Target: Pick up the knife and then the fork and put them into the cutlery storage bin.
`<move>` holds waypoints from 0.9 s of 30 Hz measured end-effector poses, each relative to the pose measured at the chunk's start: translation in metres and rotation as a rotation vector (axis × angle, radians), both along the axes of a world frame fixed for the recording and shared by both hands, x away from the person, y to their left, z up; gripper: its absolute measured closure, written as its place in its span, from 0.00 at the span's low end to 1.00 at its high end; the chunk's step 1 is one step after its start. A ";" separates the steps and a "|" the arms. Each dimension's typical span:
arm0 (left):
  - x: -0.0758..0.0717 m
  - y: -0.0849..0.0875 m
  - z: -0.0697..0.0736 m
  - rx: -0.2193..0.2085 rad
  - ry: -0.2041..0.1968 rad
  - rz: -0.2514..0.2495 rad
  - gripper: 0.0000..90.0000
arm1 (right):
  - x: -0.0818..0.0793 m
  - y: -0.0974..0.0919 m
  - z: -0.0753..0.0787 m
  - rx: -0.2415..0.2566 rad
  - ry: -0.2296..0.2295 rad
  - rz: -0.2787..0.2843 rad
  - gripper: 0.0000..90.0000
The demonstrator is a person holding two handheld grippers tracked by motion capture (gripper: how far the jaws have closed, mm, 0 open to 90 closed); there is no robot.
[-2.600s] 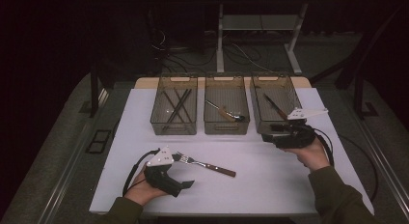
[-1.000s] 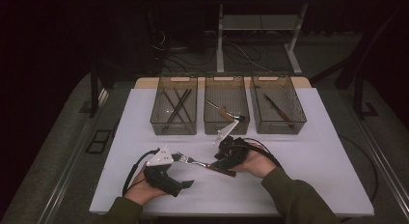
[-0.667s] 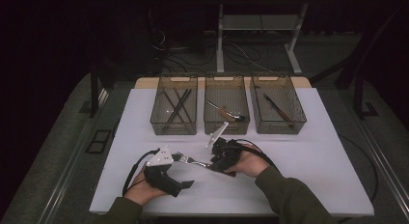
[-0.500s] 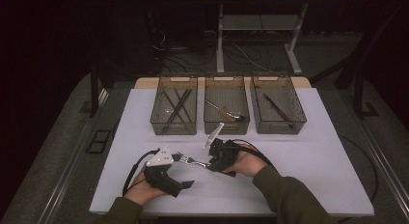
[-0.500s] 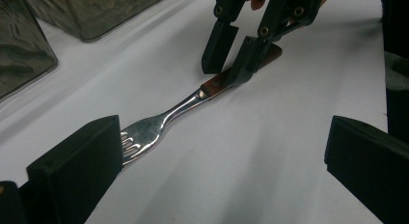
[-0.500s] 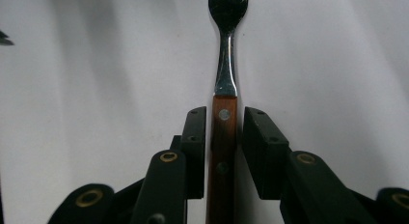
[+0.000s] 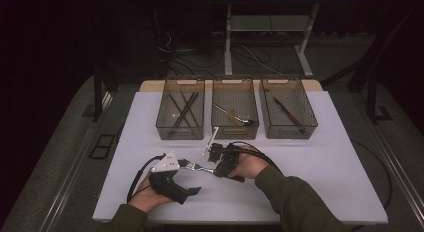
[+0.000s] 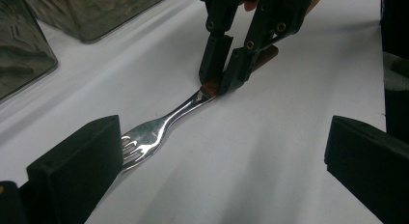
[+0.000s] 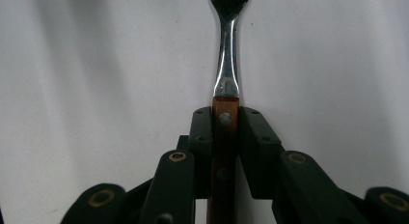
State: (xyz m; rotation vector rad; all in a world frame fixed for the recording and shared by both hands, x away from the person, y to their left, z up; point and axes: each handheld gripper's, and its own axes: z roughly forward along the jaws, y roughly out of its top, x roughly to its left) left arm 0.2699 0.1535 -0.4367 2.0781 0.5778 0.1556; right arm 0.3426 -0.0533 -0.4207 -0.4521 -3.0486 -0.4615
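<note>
A fork [image 8: 159, 130] with a steel head and a brown wooden handle [image 9: 225, 137] lies flat on the white table [image 7: 320, 162]. My right gripper [image 7: 216, 167] reaches down over it from the right. Its jaws have just been closing, and its pads [image 9: 201, 130] now press both sides of the handle just behind the steel neck. My left gripper [image 7: 192, 178] rests on the table at the front left, open wide. The fork's tines [image 7: 191, 165] lie just inside its left jaw without touching. The right gripper [image 8: 224, 81] stands ahead of it, clamped on the handle.
Three clear bins stand in a row at the back. The left bin [image 7: 181, 127] holds several dark sticks, the middle bin [image 7: 235, 129] a wooden-handled utensil, the right bin [image 7: 290, 128] a dark knife. Table edges run close to both forearms at the front.
My right hand came from the right bin down and left to the fork, then slid a little further left along it while its jaws narrowed onto the handle. The left gripper stayed put.
</note>
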 end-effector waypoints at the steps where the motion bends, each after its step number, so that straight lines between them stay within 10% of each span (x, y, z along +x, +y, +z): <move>1: 0.000 0.000 0.000 0.001 0.000 -0.001 0.00 | 0.001 0.002 0.000 -0.014 0.004 0.002 0.84; 17: 0.000 0.000 0.000 0.005 -0.005 -0.002 0.00 | 0.007 0.037 0.004 -0.268 0.039 0.002 0.86; 27: 0.000 0.001 0.000 0.002 -0.004 0.002 0.00 | 0.010 0.017 0.007 -0.156 0.041 -0.014 0.86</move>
